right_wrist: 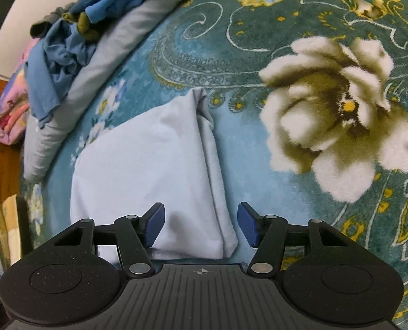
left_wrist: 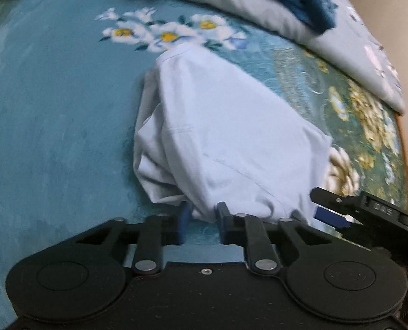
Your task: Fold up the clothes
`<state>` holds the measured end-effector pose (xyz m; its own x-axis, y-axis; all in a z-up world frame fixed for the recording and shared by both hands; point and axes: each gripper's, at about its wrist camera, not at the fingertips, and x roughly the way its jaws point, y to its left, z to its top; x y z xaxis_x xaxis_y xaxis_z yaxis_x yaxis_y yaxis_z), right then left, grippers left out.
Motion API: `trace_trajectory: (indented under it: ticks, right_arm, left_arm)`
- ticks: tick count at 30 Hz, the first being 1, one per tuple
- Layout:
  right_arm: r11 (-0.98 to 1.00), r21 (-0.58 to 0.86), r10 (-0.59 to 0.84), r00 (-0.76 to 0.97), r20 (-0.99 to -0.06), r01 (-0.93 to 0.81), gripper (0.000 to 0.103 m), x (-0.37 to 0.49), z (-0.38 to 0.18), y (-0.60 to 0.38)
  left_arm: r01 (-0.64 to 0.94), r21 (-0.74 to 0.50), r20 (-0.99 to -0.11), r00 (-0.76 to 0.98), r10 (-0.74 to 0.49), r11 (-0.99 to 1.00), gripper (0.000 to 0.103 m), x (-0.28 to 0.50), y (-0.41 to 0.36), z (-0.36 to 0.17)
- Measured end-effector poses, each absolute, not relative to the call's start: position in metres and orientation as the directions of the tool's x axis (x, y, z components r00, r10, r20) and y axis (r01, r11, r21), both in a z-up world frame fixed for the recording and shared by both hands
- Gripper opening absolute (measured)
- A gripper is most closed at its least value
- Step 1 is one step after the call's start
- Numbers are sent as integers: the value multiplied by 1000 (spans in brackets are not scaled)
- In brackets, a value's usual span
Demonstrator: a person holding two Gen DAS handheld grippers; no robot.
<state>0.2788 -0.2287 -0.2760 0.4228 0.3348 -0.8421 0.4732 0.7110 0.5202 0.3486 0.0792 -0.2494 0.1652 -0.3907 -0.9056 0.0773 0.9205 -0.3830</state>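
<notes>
One pale folded garment [left_wrist: 226, 126] is lying on the floral bedspread [left_wrist: 52, 110], its long axis running away from both grippers, its near hem directly ahead of them. The left gripper [left_wrist: 202, 221] is pinching a bunch of that hem between narrowly set jaws, while the right gripper [right_wrist: 201, 224] is hovering with jaws standing wide, straddling the garment's near right corner without pressing it. Two grippers are flanking the hem, one heap of blue clothes [right_wrist: 66, 41] is waiting on one grey pillow [right_wrist: 116, 55] beyond.
</notes>
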Motion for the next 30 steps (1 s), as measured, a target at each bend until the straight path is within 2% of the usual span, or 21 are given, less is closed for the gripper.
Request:
trace_trajectory:
  ticks: [5,7,9,13,14,16,18,21,30]
  right_arm:
    - [747,502,304,448,-841,436,52,281,-265,-221]
    - [760,501,307,450,-839,415,47,283,-261,-218]
    - [771,499,319,438,-840,395,36,286,-260,-215]
    - [792,486,327,416,-849,369,28,291,-263,-207]
    - [796,482,327,411,-851,367,27,292,-264,-205]
    - [814,449,305,385,-871,369,27,294,-269,-203]
    - [822,424,287,365,-886,380,27,294,-275,-203]
    - [813,416,281,351,-893,407,26,293,-283,-207]
    - [823,401,274,337,-901,402,24,294,-291,-207]
  left_arm:
    - [97,-343,-917,182,-355,934,18,347,78,-243]
    - [110,-331,-918,194,-347,937,18,346,79,-238]
    - [130,-318,-920,198,-339,939,18,347,76,-234]
    - [152,-307,-921,203,-334,939,17,348,70,-233]
    - [151,-307,-921,202,-333,940,16,348,69,-234]
    - [145,-301,-923,203,-326,942,5,347,70,-237]
    - [146,-312,-916,215,-338,939,0,346,73,-237]
    - [169,-325,-908,220,-357,931,0,346,81,-236]
    - [214,-246,-930,222,-292,945,0,351,101,-249]
